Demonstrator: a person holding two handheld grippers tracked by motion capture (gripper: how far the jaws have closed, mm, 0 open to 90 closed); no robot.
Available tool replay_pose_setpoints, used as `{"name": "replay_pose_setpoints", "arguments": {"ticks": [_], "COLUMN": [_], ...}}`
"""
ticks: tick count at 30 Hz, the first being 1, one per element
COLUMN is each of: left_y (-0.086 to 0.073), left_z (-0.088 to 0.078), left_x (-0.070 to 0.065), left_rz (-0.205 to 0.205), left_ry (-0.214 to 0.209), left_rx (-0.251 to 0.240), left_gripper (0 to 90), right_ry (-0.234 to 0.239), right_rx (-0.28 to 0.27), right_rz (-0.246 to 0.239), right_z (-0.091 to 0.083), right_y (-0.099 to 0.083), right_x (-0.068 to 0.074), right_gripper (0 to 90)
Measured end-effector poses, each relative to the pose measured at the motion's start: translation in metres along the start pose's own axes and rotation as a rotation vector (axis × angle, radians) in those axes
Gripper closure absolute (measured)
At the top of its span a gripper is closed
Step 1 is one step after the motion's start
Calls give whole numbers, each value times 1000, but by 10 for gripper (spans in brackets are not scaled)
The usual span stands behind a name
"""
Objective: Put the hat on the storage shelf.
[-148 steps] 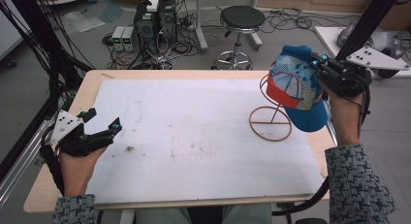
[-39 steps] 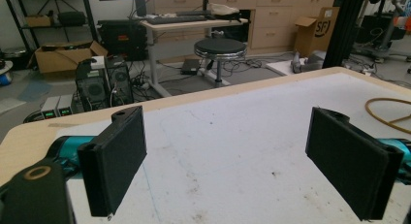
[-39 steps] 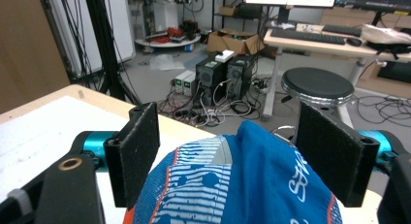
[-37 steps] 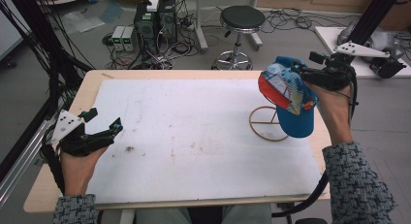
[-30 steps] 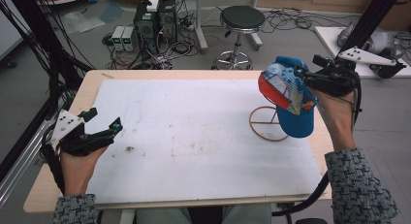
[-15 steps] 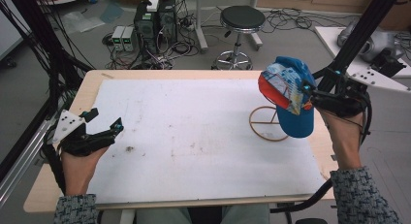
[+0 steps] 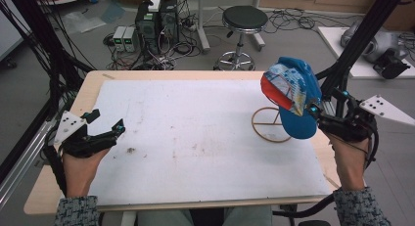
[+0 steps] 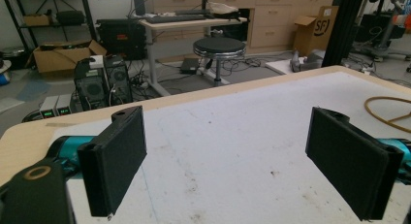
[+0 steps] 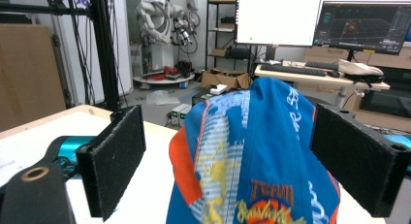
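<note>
Seen from above: a pale wooden surface point(image 7: 342, 174) covered by a white sheet point(image 7: 205, 138), worked from the near edge by a person in patterned grey sleeves.

At the right edge, a blue baseball cap with orange trim and printed panels point(image 7: 292, 96), perched on a thin wooden wire-like stand with a round ring base point(image 7: 268, 124) resting on the sheet. Just beside the cap, the right tool point(image 7: 317, 110), held by the right hand point(image 7: 350, 155), jaws spread wide. In the right gripper view, the cap point(image 9: 261, 156) sat between the two black foam-faced pads point(image 9: 118, 158), apart from the left pad; contact with the right one could not be told.

At the left edge, well apart from the cap, the left tool point(image 7: 108, 129), gripped by the left hand point(image 7: 80, 162), low over the sheet with jaws likewise spread and nothing between them. In the left gripper view, only bare white sheet point(image 8: 228, 151) lay between its pads point(image 8: 356, 161), the ring base point(image 8: 387, 110) visible far off at right.

Beyond the surface: a round black stool point(image 7: 243, 20) and computer towers point(image 7: 156, 15) on the grey floor.
</note>
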State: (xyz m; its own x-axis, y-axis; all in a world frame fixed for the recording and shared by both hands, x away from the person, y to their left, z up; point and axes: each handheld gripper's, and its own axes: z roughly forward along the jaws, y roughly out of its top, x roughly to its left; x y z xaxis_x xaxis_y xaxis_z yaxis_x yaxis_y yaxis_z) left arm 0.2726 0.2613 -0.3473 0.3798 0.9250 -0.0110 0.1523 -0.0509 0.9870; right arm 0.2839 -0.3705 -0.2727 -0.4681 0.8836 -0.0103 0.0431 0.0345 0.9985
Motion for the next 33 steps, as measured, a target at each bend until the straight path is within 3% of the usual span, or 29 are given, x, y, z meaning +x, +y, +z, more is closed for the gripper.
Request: {"name": "replay_pose_setpoints", "arguments": {"ticks": [8, 21, 29, 33], "left_y": [0, -1, -1, -1], "left_z": [0, 0, 0, 0], "left_x": [0, 0, 1, 1], "left_rz": [0, -3, -2, -2], "left_ry": [2, 1, 1, 1], "left_rx": [-1, 2, 1, 2], "left_gripper": [148, 148, 148, 148], "right_ry": [-4, -23, -10, -17], "right_rx": [-18, -42, -24, -20], "right_rz": [25, 2, -12, 5], "right_z": [-12, -32, -36, -37], "right_y": [-26, -64, -87, -95], "right_x": [4, 15, 21, 21], "right_gripper": [120, 120, 120, 120]}}
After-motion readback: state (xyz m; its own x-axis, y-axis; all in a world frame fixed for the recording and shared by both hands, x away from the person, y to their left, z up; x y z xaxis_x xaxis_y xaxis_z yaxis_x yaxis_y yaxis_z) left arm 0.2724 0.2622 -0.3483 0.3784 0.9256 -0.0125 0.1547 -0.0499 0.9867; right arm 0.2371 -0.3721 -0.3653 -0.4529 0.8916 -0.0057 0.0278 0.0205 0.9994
